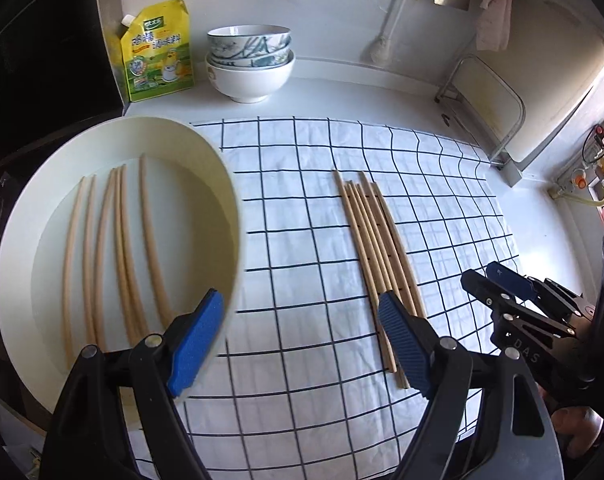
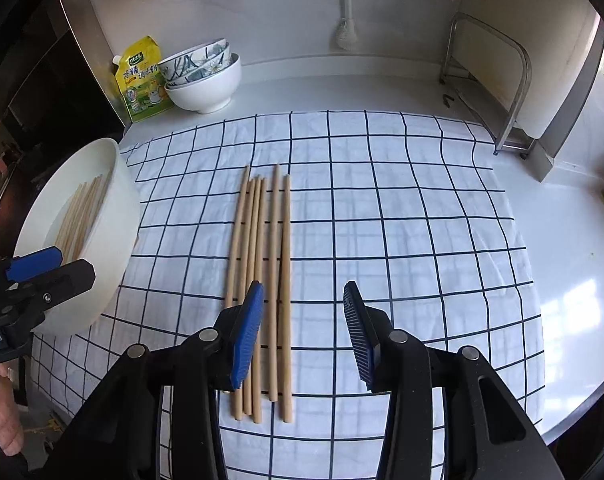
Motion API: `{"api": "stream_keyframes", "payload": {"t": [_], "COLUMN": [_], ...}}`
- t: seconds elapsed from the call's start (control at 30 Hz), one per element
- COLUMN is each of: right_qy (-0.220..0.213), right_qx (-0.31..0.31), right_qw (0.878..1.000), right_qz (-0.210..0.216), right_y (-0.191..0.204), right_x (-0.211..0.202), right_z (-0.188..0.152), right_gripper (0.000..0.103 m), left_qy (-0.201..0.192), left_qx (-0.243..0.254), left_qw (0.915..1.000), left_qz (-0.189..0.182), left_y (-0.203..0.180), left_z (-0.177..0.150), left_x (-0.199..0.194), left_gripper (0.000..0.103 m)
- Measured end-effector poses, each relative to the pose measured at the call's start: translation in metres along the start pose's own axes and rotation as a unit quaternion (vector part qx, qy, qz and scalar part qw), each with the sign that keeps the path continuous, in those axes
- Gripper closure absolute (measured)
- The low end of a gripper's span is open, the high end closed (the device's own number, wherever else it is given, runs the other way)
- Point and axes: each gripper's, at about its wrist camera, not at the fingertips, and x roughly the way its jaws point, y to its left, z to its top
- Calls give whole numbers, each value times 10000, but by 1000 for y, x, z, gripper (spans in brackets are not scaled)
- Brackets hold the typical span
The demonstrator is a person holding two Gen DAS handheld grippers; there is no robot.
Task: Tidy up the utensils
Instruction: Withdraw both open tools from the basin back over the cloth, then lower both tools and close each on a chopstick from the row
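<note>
Several wooden chopsticks (image 1: 377, 248) (image 2: 262, 272) lie side by side on a checked cloth (image 1: 302, 200) (image 2: 381, 220). More chopsticks (image 1: 122, 248) (image 2: 82, 216) rest inside a large cream bowl (image 1: 22, 248) (image 2: 118, 216) at the cloth's left edge. My left gripper (image 1: 300, 344) (image 2: 58, 268) is open and empty; one pad overlaps the bowl's rim and the other stands over the near ends of the cloth chopsticks. My right gripper (image 2: 303, 336) (image 1: 489, 280) hovers open above the cloth chopsticks, two of which show through the gap between its fingers, and it grips nothing.
Stacked bowls (image 1: 250, 64) (image 2: 202, 80) and a yellow pouch (image 1: 158, 52) (image 2: 142, 80) stand at the back left by the wall. A metal rack (image 1: 485, 96) (image 2: 489, 72) stands at the back right. A dark stove area lies left of the counter.
</note>
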Motion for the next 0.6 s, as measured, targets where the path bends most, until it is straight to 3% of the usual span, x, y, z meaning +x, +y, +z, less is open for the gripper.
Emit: {"api": "stream_keyframes", "payload": {"t": [0.6], "right_qy": [308], "right_qx": [-175], "right_qw": [9992], "right_qz": [200], "right_y": [-8], "right_x": [54], "right_z": [-19], "right_gripper": [63], "left_qy": [508], "left_qx": [-74], "left_qw": [9983], "left_qz": [288], "left_y": [-25], "left_z": [-20], "left_x": [49], "left_gripper": [23]}}
